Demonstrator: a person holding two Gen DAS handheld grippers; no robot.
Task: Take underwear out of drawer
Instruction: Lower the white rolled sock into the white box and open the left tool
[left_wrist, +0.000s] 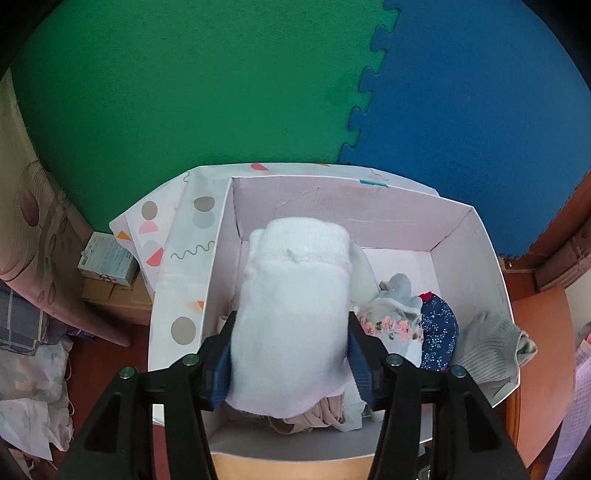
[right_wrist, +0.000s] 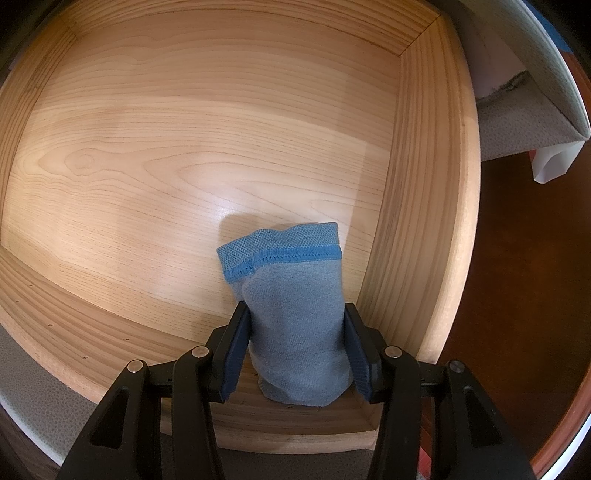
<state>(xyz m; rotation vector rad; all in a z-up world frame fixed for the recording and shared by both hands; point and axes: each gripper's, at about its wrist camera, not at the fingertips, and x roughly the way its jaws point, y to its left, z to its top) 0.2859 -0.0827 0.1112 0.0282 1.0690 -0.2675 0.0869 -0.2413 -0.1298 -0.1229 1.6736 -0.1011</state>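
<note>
My left gripper (left_wrist: 291, 321) is shut on a rolled white underwear (left_wrist: 295, 266), both pads pressing its sides. It hangs over a white cardboard box (left_wrist: 476, 236) that holds several other rolled garments (left_wrist: 417, 317). In the right wrist view, my right gripper (right_wrist: 295, 310) points down into a wooden drawer (right_wrist: 166, 147) and is shut on a rolled blue-grey underwear (right_wrist: 291, 317) with a brighter blue waistband. That roll stands near the drawer's right wall (right_wrist: 424, 184). The rest of the drawer floor is bare wood.
A grey sock (left_wrist: 491, 343) hangs over the box's right rim. The box's patterned flaps (left_wrist: 184, 236) fold out to the left, beside a small carton (left_wrist: 107, 258). Green (left_wrist: 184, 92) and blue (left_wrist: 480, 92) foam floor mats lie beyond. Dark red floor (right_wrist: 517, 277) lies right of the drawer.
</note>
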